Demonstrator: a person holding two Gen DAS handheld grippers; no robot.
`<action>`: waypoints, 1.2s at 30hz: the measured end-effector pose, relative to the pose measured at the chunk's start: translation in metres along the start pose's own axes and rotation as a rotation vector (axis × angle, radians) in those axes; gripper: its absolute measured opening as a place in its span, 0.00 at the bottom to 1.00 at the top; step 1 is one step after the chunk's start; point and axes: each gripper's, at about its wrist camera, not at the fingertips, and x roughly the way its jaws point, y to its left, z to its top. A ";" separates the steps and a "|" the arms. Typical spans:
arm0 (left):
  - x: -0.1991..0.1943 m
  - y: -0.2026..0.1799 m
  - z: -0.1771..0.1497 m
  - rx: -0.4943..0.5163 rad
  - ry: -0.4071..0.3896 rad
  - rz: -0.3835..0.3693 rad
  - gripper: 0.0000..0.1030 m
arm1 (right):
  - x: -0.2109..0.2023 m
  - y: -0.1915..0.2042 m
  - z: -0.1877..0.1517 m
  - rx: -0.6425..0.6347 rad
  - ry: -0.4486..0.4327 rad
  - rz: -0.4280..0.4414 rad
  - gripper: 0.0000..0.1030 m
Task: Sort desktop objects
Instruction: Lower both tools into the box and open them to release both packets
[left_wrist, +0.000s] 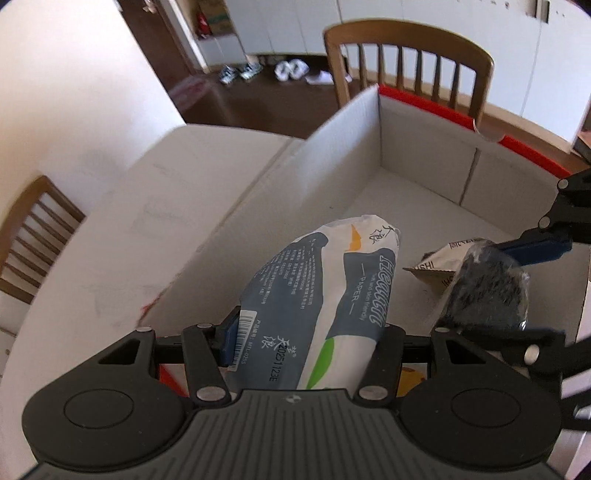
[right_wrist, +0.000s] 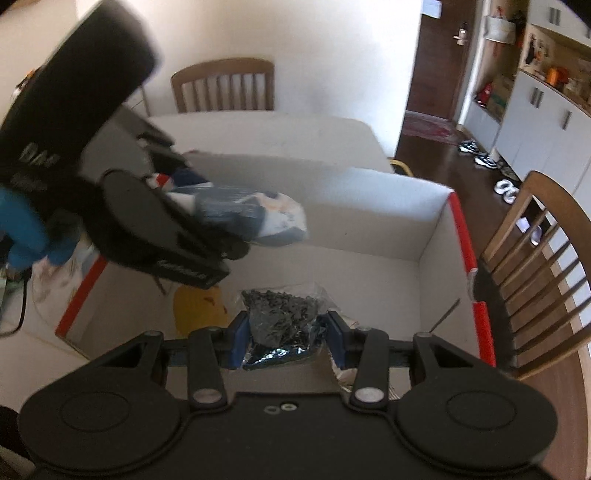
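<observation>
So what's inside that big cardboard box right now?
Inside the cardboard box, a yellow item lies on the floor, partly hidden by the grippers. The tissue pack and dark bag hang above, gripped.

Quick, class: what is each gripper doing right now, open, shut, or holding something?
Left gripper: shut on the tissue pack, over the cardboard box.
Right gripper: shut on the clear bag of dark bits.

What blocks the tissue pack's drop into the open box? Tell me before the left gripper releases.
Nothing visible. The left gripper holds the tissue pack above the box floor, which looks bare beneath it. The right gripper, shut on a bag of dark bits, hangs off to one side.
</observation>
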 end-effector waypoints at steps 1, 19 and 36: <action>0.004 0.000 0.003 0.005 0.012 -0.010 0.53 | 0.001 0.000 0.000 -0.004 0.007 0.005 0.41; 0.049 -0.016 0.019 0.108 0.173 -0.057 0.53 | 0.030 0.000 0.002 -0.039 0.158 0.108 0.41; 0.058 -0.012 0.022 0.087 0.208 -0.104 0.64 | 0.035 -0.008 0.004 -0.024 0.186 0.113 0.45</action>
